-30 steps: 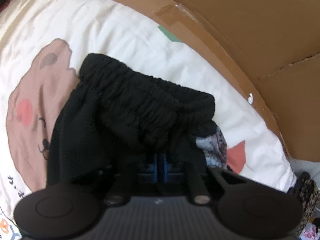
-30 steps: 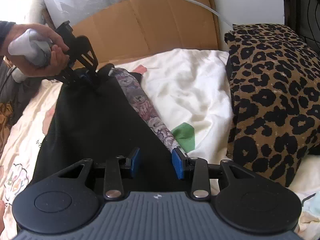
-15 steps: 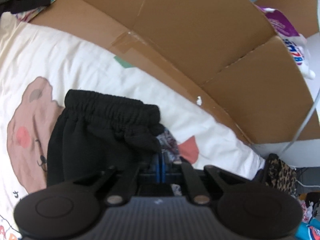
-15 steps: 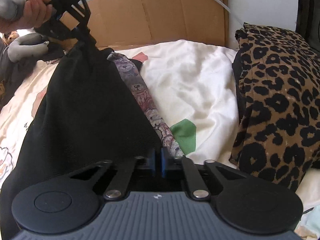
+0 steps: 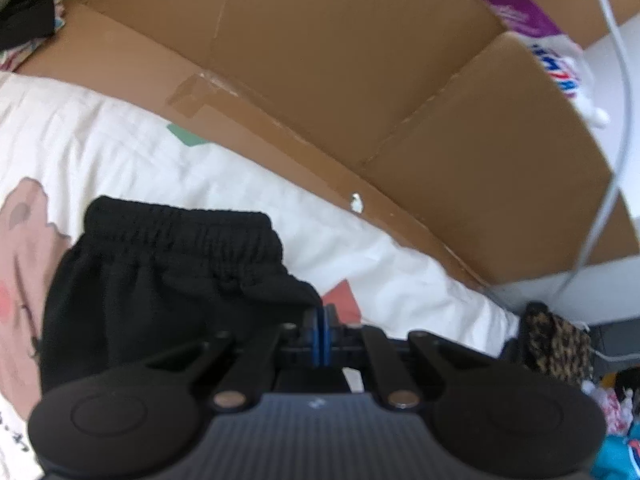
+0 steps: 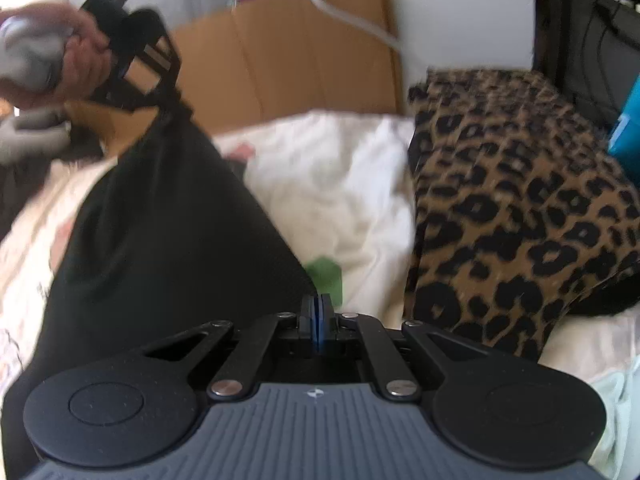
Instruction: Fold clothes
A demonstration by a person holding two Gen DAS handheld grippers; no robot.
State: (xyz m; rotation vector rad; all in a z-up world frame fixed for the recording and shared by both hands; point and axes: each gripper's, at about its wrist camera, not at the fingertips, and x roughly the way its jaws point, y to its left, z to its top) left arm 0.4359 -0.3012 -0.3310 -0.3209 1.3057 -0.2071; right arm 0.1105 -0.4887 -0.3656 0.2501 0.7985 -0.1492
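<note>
Left gripper (image 5: 320, 320), lower centre of its own view: jaws were pressed together, blue pads meeting, black cloth pinched at the tips. Right gripper (image 6: 317, 312), lower centre of its view: jaws likewise closed on black cloth. In the right view's upper left, a hand (image 6: 76, 56) grasped the left gripper's grey handle, raised and tilted, its fingers pointing down and right.

Bright daylight, strong fisheye bending, motion blur in both views.

The white bedsheet (image 6: 340, 184) glares almost blown out; the black shorts (image 5: 160, 280) lose their folds in shadow. The hand (image 6: 80, 56) and leopard-print cushion (image 6: 520, 208) smear; the cardboard (image 5: 360, 80) curves toward the frame edges.
</note>
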